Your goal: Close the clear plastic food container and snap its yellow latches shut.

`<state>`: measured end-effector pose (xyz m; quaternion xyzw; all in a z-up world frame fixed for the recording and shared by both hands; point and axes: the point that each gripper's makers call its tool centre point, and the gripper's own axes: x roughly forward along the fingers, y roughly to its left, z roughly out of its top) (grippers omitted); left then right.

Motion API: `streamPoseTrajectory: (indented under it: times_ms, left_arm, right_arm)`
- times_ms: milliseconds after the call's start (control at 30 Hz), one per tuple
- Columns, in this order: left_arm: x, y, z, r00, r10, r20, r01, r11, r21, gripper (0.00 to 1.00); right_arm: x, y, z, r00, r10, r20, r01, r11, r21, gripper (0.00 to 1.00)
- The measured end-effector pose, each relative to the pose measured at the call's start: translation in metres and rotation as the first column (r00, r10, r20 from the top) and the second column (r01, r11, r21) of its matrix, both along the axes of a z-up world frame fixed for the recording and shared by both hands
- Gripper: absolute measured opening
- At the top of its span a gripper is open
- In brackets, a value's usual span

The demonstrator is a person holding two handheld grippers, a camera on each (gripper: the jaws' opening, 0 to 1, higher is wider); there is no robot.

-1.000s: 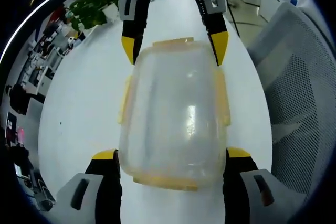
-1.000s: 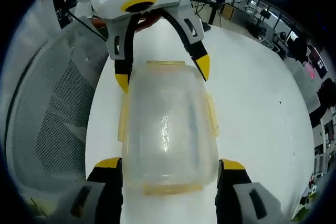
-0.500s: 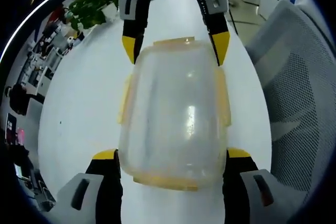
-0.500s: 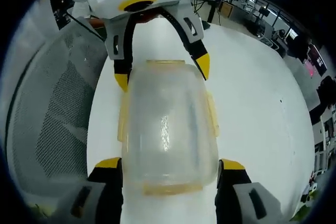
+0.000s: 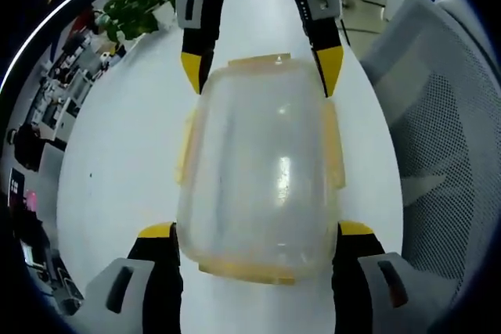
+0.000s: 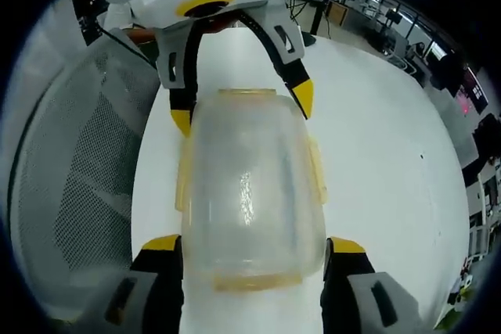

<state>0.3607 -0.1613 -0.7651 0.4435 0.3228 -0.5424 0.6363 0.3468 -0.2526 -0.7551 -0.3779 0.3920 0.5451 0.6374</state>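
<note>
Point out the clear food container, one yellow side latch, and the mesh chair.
clear food container (image 5: 262,181): left gripper view, middle of the lid.
yellow side latch (image 5: 186,146): left gripper view, its flap.
mesh chair (image 6: 74,162): right gripper view, mesh back.

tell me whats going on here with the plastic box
A person holds a two-jaw gripper in each hand, one at each end of a clear plastic food container on a white table. The left gripper straddles one end, the right gripper the other, jaws along the sides. The lid looks on. Yellow latches line the edges; whether they are snapped shut is unclear. A mesh chair stands beside.
</note>
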Motion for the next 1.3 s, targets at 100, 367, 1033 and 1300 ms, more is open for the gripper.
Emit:
streamPoseTrajectory:
  times_ms: [100,367,1033,1300]
  left_arm:
    - [0.000,0.004,0.000,1.000,0.001,0.000,-0.001,1.000,0.000,0.77]
    - [0.001,0.016,0.000,1.000,0.008,0.000,-0.008,1.000,0.003,0.77]
    - [0.011,0.024,-0.001,1.000,0.029,-0.002,-0.029,1.000,0.007,0.77]
    - [0.025,0.023,0.000,0.999,0.032,-0.002,-0.032,0.999,0.005,0.77]
  right_arm:
    - [0.000,0.004,0.000,1.000,0.001,0.000,-0.001,1.000,-0.003,0.71]
    - [0.001,0.017,0.000,1.000,0.009,0.000,-0.009,1.000,-0.028,0.71]
    - [0.014,0.023,0.000,1.000,0.031,-0.001,-0.031,0.999,-0.020,0.71]
    - [0.028,0.022,0.000,0.999,0.032,-0.001,-0.032,0.999,-0.021,0.71]
